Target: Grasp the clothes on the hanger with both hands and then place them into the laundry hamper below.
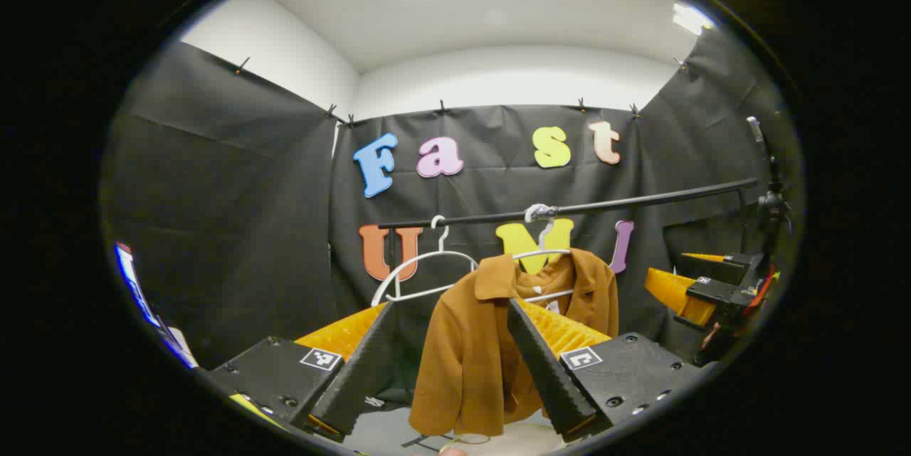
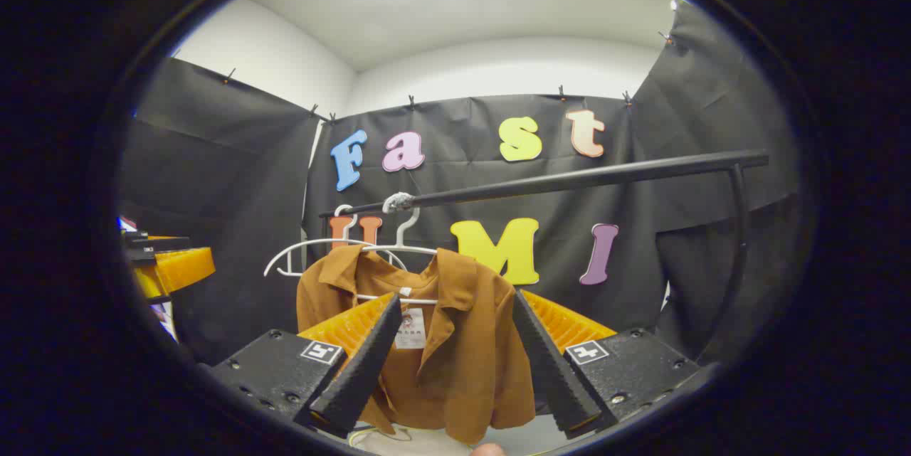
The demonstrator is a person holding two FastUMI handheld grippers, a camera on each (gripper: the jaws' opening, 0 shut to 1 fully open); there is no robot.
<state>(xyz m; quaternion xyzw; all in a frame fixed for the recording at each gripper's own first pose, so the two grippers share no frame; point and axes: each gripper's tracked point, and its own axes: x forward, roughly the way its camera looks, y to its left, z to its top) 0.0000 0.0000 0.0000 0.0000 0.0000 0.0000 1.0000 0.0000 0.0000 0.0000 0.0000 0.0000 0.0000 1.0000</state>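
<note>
A brown collared shirt [image 1: 462, 363] hangs on a white hanger [image 1: 544, 255] from a black rail [image 1: 640, 200]. In the left gripper view my left gripper [image 1: 452, 304] is open, and the shirt's left shoulder and sleeve show in the gap ahead of its fingers. My right gripper [image 1: 712, 289] hovers to the right of the shirt. In the right gripper view the shirt [image 2: 462, 370] faces me with its collar and neck label showing, framed by my open right gripper [image 2: 456, 296]. The left gripper [image 2: 167, 267] shows at the far left. Neither gripper presses on the cloth.
An empty white hanger [image 1: 420, 271] hangs on the rail left of the shirt, and shows as the empty hanger [image 2: 306, 253] in the right gripper view. The rail [image 2: 569, 182] bends down into a post [image 2: 736, 264] at the right. A pale rounded thing [image 1: 527, 436] lies below the shirt.
</note>
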